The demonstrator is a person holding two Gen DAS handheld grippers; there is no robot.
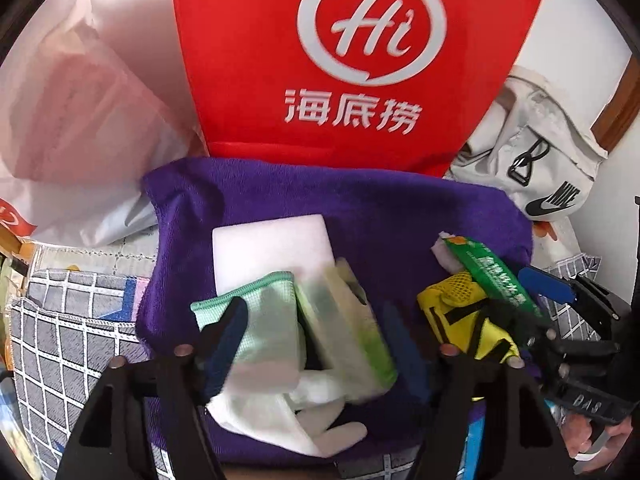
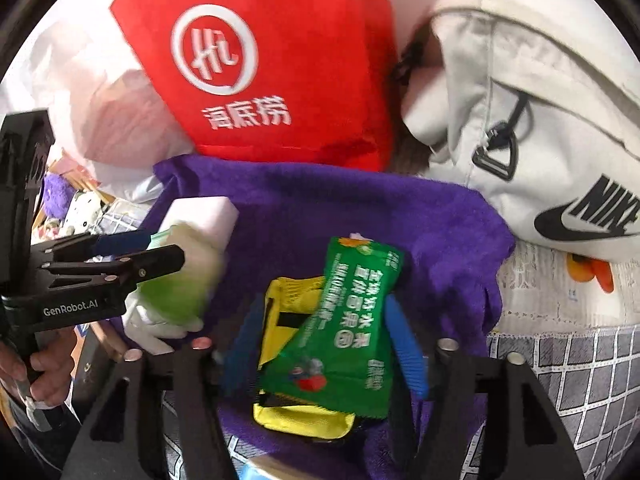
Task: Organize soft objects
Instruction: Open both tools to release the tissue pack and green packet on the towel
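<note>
Both my grippers open over purple towel (image 1: 360,200): left gripper (image 1: 316,336) straddles green sponge (image 1: 352,340), right gripper (image 2: 324,344) straddles green packet (image 2: 348,332).

1. Each gripper is black, built of flat angular plates with slotted cut-outs near the base.
2. The left gripper (image 1: 308,336) has dark blue pads on its fingers (image 1: 230,332); round silver screw heads sit along its frame.
3. The right gripper (image 2: 324,344) carries brighter blue ribbed pads (image 2: 406,346) and the same silvery round screws.
4. Seen from the side, the left gripper's body bears white lettering "GenRobot.AI", with small bolts along its linkage bars.
5. Raised letters show on the right gripper's black handle, where a hand (image 1: 600,438) wraps it.
</note>
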